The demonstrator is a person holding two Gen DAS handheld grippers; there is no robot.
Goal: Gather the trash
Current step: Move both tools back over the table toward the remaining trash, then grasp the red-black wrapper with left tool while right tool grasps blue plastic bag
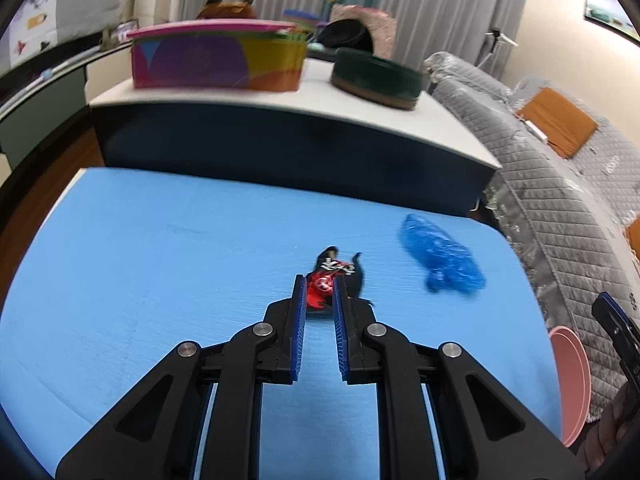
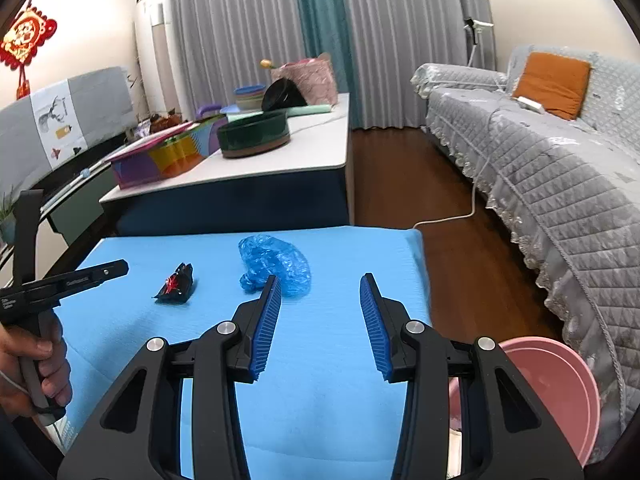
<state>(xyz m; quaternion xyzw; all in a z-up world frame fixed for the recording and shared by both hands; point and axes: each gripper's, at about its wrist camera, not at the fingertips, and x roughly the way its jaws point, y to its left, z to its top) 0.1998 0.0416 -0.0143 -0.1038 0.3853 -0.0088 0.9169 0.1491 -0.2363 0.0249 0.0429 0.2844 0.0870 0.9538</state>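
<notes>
Closest to my right-hand camera is the right gripper [image 2: 318,288], hanging above the near-right part of the blue mat [image 2: 320,400] with its blue pads spread wide and nothing between them. From the left wrist view I see the left gripper [image 1: 320,292] low over the middle of the mat, its fingers drawn close together with only a narrow gap. The red and black wrapper [image 1: 336,280] sits right at those fingertips, partly between them, but I cannot tell whether the pads are actually pinching it; the frame is smeared by motion.

Going by size: the grey quilted sofa [image 2: 560,168] runs along the right side of the room, well apart from the mat. Beyond the mat's far edge stands a white-topped cabinet [image 2: 300,156] carrying a multicoloured box [image 2: 168,156] and a dark green round tin [image 2: 254,136]. A pink basin [image 2: 556,384] sits just off the mat's near-right corner, below its level. On the mat itself, the crumpled blue plastic bag [image 2: 276,262] lies toward the far edge, right of centre, and the small wrapper [image 2: 176,284] lies left of it, near but not touching.
</notes>
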